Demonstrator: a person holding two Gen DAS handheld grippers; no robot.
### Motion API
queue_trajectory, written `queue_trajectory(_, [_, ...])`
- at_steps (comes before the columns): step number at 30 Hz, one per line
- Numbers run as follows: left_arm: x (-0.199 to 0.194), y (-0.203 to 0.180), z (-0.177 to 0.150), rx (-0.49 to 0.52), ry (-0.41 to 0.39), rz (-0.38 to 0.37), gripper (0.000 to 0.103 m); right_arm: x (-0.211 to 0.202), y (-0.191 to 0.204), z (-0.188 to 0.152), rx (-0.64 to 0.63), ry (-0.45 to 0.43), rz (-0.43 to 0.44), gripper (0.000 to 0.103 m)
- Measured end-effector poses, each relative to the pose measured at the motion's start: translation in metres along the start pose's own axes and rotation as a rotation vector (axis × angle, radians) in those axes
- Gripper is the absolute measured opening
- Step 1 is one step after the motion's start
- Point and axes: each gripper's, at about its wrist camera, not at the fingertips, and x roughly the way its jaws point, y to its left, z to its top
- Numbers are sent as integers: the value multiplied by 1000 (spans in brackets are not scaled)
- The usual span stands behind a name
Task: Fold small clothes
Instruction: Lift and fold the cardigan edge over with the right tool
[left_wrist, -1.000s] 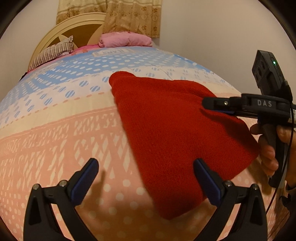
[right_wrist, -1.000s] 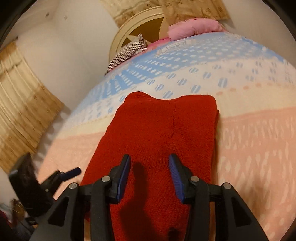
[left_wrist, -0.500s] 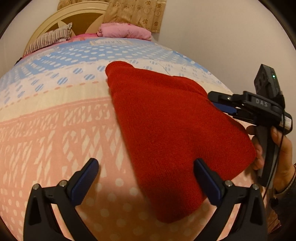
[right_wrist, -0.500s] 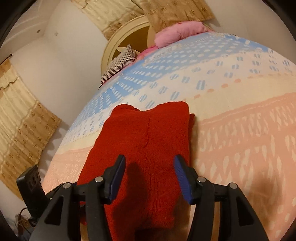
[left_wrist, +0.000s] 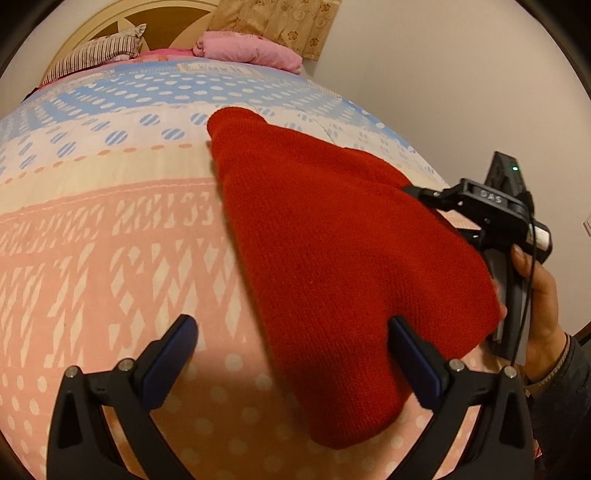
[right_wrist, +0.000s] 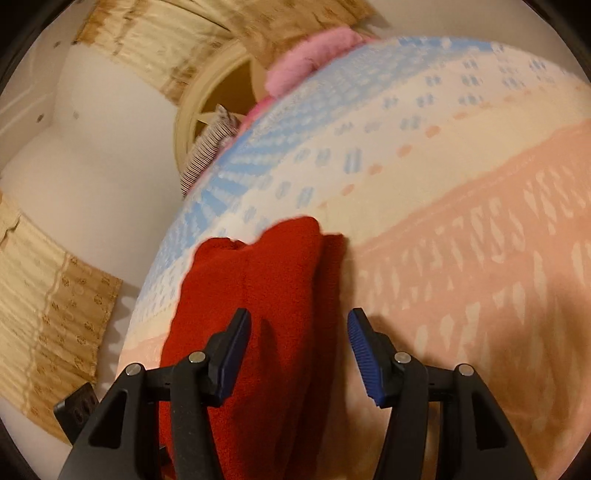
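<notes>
A red knitted garment (left_wrist: 332, 266) lies folded on the patterned bedspread (left_wrist: 110, 258). It also shows in the right wrist view (right_wrist: 258, 295). My left gripper (left_wrist: 291, 354) is open and empty, low over the garment's near left edge. My right gripper (right_wrist: 299, 347) is open and empty, its jaws spread over the garment's right edge. In the left wrist view the right gripper (left_wrist: 436, 199) reaches in from the right at the garment's far right side, held by a hand (left_wrist: 539, 295).
A pink folded blanket (left_wrist: 251, 53) and a striped pillow (left_wrist: 96, 55) lie at the headboard (left_wrist: 92, 33). A wall (left_wrist: 443, 74) runs along the bed's right side. Curtains (right_wrist: 48, 314) hang to the left in the right wrist view.
My right gripper has opened wider and swung toward the garment's right edge. My left gripper has moved closer over the garment's near edge and stayed open.
</notes>
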Motion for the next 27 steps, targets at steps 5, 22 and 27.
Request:
queue_trajectory(5, [-1, 1, 0, -1, 2, -6, 103, 16, 2, 2, 6, 42, 9, 56])
queue_trajectory(22, [-12, -4, -3, -72, -13, -163, 47, 34, 11, -4, -23, 90, 109, 30])
queue_trajectory(27, [-30, -12, -10, -40, -45, -125, 43, 27, 16, -7, -37, 57, 160, 28])
